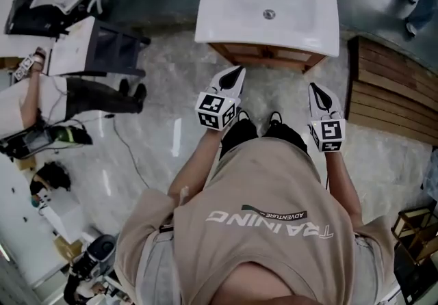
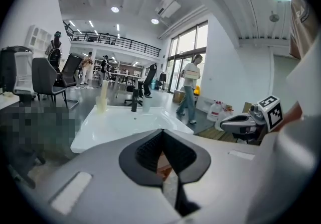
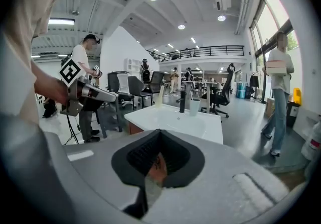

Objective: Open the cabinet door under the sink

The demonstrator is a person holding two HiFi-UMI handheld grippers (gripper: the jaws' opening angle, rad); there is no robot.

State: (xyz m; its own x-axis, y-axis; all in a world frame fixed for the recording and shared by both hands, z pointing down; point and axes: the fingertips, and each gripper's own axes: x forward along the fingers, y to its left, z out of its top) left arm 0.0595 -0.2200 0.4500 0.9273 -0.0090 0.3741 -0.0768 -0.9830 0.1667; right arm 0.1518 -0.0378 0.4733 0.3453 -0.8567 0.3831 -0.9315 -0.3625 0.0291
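My left tongs point(image 2: 161, 132) are closed right up: the two dark pads meet tip to tip and grip nothing. Through the small hollow behind the tips I see only a bit of brown wood and floor. My right tongs point(image 3: 159, 131) look the same, tips together and nothing held. Both hang in the air in front of me, touching nothing, pointing forward and a little down towards the white sink point(image 1: 267, 6) — the left pair towards its left front corner, the right pair towards its right front corner. The wooden cabinet point(image 1: 263, 54) sits directly under the sink, just ahead of my shoes point(image 1: 241, 131). From the head view only a narrow strip of its front shows below the basin's edge, so I cannot make out its door there. Neither pair touches it.
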